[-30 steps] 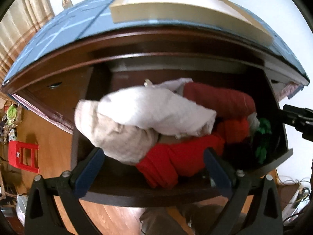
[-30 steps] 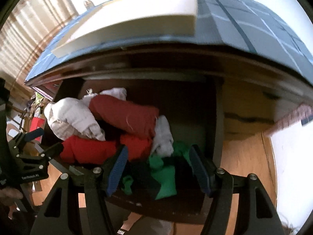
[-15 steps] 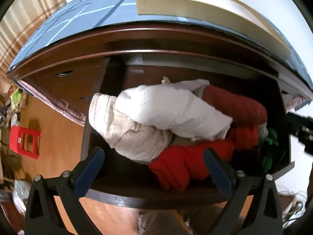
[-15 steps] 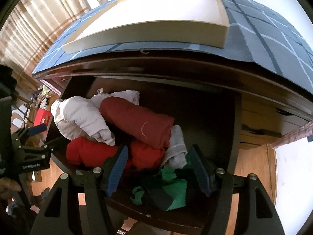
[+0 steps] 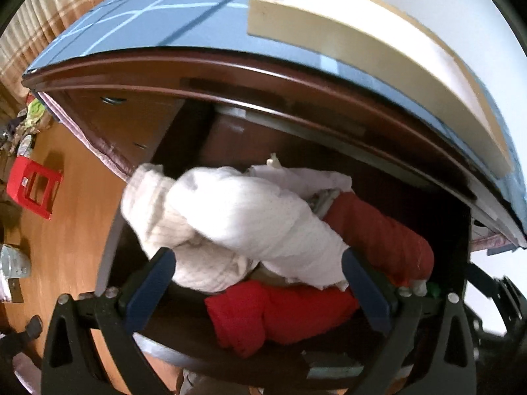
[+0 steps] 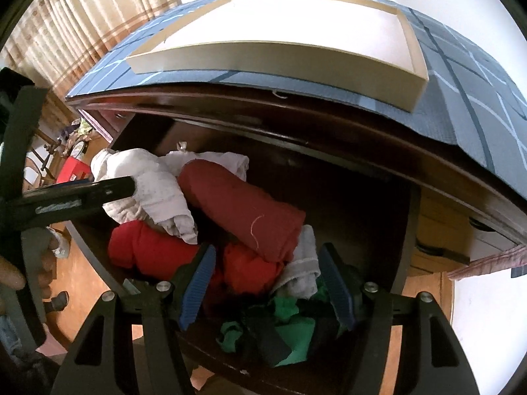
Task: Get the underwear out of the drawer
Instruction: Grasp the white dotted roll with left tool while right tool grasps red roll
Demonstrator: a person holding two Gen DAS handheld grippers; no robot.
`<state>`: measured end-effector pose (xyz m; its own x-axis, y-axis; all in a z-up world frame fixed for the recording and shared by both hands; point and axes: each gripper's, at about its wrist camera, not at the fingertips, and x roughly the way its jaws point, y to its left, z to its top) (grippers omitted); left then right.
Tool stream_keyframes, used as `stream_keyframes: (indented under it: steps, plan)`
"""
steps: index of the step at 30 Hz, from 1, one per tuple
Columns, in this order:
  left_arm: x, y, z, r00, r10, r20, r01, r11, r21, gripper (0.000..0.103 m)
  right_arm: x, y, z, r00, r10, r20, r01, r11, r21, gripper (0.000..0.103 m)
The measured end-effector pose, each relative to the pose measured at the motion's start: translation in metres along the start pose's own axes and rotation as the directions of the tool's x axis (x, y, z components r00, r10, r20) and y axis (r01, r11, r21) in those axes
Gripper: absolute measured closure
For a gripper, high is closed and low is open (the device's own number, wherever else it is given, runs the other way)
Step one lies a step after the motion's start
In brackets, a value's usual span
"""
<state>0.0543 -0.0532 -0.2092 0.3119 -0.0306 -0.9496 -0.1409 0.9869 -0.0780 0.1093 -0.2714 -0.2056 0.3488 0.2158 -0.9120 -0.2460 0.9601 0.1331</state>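
Now closer over the open drawer point(image 6: 400, 263) than a second ago, left tool point(image 5: 260, 283) spread wide around the white underwear roll point(image 5: 250, 220), right tool point(image 6: 268, 279) open above the red rolls point(image 6: 243, 210), nothing gripped yet.

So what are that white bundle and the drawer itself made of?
The white bundle looks like soft knitted cotton: matte, with a fine dotted weave and limp folds. The drawer looks like dark wood with a glossy varnish, since its edges catch bright reflections; solid wood or veneer, I cannot tell.
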Motion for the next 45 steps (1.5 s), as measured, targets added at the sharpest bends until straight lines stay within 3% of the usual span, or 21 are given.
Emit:
stream_keyframes:
  steps: [7, 16, 17, 19, 25, 30, 35, 45]
  plan:
    - [0.034, -0.015, 0.011, 0.992, 0.103, -0.073, -0.108, 0.992, -0.061, 0.005, -0.005, -0.014, -0.011, 1.000, -0.023, -0.012, 0.024, 0.999, 0.035, 0.036]
    - [0.068, -0.017, 0.021, 0.984, 0.130, -0.118, -0.147, 0.978, -0.149, 0.005, -0.011, -0.025, -0.020, 0.999, -0.051, -0.013, 0.051, 0.998, 0.033, 0.036]
    - [0.070, -0.017, 0.021, 0.985, 0.125, -0.117, -0.142, 0.978, -0.154, 0.006, -0.011, -0.024, -0.019, 0.999, -0.052, -0.014, 0.052, 0.998, 0.027, 0.036]
    - [0.071, -0.016, 0.021, 0.990, 0.102, -0.098, -0.115, 0.983, -0.141, 0.021, -0.010, -0.021, -0.014, 0.999, -0.050, -0.008, 0.050, 0.999, 0.003, 0.036]
    - [0.068, -0.010, 0.022, 0.995, 0.041, -0.089, -0.048, 0.996, -0.070, 0.052, 0.002, -0.011, 0.007, 1.000, -0.007, 0.005, 0.007, 0.997, -0.077, 0.036]
    - [0.050, 0.007, 0.020, 0.995, -0.045, -0.088, 0.040, 0.997, -0.061, 0.057, 0.014, -0.001, 0.026, 0.998, 0.061, -0.007, -0.061, 0.990, -0.123, 0.036]
    - [0.023, 0.015, 0.013, 0.996, -0.076, -0.054, 0.076, 0.997, -0.009, 0.058, 0.030, 0.019, 0.035, 0.997, 0.081, -0.007, -0.081, 0.972, -0.222, 0.036]
    - [-0.013, 0.024, -0.002, 0.996, -0.087, 0.014, 0.085, 0.990, 0.112, 0.058, 0.100, 0.048, 0.034, 0.991, -0.027, -0.132, -0.031, 0.907, -0.420, 0.036]
